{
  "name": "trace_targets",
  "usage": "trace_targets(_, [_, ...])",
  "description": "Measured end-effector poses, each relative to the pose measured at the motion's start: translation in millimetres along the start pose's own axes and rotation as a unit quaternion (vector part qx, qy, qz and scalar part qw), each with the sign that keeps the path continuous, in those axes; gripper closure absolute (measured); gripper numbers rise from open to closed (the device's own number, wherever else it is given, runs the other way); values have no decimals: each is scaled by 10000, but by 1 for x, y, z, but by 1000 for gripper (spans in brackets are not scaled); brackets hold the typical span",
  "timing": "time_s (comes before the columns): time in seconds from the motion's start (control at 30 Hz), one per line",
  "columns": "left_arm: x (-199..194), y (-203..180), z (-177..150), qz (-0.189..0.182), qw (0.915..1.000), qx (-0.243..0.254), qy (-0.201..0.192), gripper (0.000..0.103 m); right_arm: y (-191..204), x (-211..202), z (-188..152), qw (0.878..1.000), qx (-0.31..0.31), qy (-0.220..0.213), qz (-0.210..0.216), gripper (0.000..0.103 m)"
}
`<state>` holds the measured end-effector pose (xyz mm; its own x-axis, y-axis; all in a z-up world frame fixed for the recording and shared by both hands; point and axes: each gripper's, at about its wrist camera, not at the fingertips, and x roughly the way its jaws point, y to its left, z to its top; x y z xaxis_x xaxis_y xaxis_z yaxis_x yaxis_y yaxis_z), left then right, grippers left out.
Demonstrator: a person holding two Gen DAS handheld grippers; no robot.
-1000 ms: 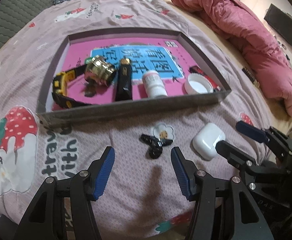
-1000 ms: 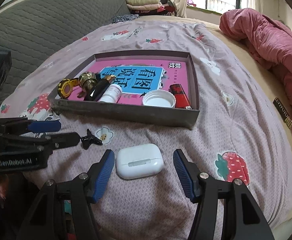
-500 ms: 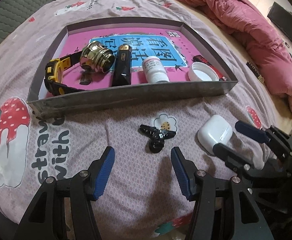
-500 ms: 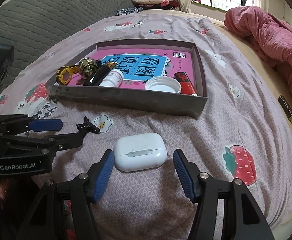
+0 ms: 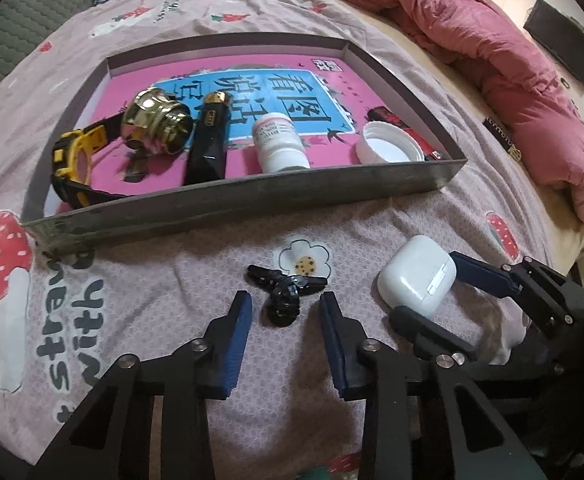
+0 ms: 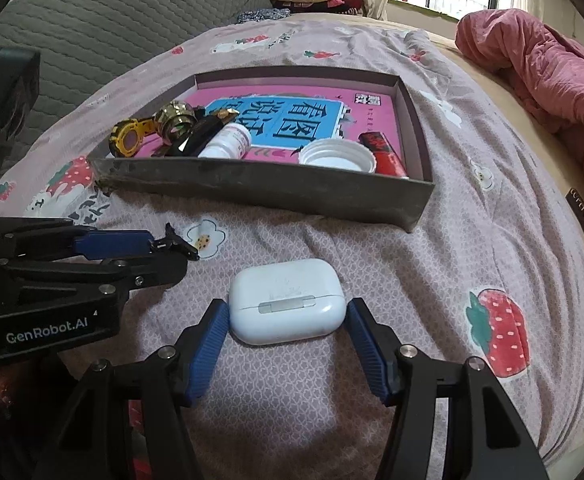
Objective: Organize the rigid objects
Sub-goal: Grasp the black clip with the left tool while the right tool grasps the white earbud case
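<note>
Bed (image 5: 171, 292): one tray (image 5: 251, 200) holding perhaps six items, two outside.

1. Left tool (image 5: 285, 314): black angular frame w/ triangular cutouts, silver screws.
2. Ribbed blue pads (image 5: 237, 338) on fingers.
3. Right tool (image 6: 287, 338): same build.
4. White "GenRobot.AI" lettering on left tool's side.

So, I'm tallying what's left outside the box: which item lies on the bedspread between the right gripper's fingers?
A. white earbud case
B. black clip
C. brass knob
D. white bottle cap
A: the white earbud case lies between the right gripper fingers, outside the box.
</note>
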<state>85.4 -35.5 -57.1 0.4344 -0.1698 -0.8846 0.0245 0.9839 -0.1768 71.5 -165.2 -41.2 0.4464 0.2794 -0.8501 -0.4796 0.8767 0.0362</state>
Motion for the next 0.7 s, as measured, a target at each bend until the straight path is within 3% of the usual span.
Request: trace_targets(0.7, [11, 0, 3, -32, 10000, 31, -51, 74, 4, 17, -1, 9999, -101, -47, -64, 42])
